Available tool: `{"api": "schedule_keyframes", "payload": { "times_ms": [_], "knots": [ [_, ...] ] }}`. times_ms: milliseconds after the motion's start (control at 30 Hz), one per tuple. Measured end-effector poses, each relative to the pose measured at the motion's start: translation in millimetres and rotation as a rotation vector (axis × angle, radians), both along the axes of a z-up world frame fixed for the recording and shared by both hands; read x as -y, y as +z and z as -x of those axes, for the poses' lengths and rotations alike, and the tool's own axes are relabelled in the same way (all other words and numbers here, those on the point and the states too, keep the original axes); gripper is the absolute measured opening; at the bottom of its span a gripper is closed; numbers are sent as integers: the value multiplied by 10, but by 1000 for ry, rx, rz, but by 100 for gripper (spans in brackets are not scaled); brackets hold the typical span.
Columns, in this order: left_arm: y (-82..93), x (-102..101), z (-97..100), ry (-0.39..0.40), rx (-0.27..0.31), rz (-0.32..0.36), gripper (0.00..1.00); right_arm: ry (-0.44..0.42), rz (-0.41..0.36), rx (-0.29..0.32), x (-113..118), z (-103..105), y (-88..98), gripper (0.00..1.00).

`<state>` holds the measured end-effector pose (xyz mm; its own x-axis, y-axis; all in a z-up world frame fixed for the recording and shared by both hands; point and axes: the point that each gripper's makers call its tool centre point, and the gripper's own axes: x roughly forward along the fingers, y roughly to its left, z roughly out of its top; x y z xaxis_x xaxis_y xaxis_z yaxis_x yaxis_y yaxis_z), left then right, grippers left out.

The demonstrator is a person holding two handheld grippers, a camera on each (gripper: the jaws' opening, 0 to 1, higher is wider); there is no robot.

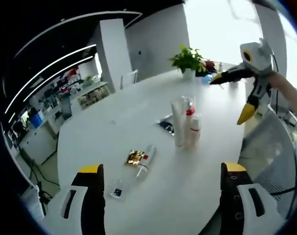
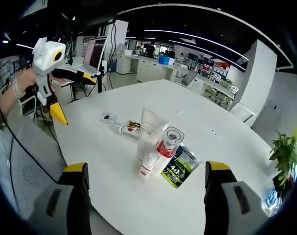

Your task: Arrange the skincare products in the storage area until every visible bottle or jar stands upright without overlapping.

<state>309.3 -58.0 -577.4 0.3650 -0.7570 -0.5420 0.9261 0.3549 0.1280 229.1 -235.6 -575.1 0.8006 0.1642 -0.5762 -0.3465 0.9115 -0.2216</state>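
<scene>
Three products stand close together on the white table [image 1: 114, 127]: a tall white tube [image 1: 178, 122], a clear-capped bottle with a red collar [image 1: 189, 110] and a small white bottle [image 1: 194, 129]. A dark sachet [image 1: 166, 126] lies flat behind them. Nearer me lie a small tube [image 1: 146, 160], a gold item [image 1: 134, 157] and a small clear piece [image 1: 117, 190]. My left gripper [image 1: 161, 193] is open and empty above the table's near edge. My right gripper [image 2: 146, 193] is open, facing the tube [image 2: 149, 132], bottle [image 2: 168, 147], small bottle [image 2: 148, 165] and sachet [image 2: 180, 169].
A potted plant [image 1: 187, 59] stands at the far end of the table. A mesh chair [image 1: 265, 147] sits beside the table edge. The right gripper [image 1: 231, 97] hangs open in the air, held by a hand. Office desks and shelves lie beyond.
</scene>
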Motion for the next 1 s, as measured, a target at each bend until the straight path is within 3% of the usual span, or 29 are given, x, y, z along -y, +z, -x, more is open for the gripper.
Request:
{"api": "schedule_keyframes", "payload": {
  "times_ms": [533, 1000],
  "knots": [
    [-41, 93, -69, -12, -8, 19, 97, -11, -10, 0, 56, -50, -56, 91],
    [-185, 161, -195, -5, -38, -8, 97, 31, -25, -39, 37, -62, -163, 70]
  ]
}}
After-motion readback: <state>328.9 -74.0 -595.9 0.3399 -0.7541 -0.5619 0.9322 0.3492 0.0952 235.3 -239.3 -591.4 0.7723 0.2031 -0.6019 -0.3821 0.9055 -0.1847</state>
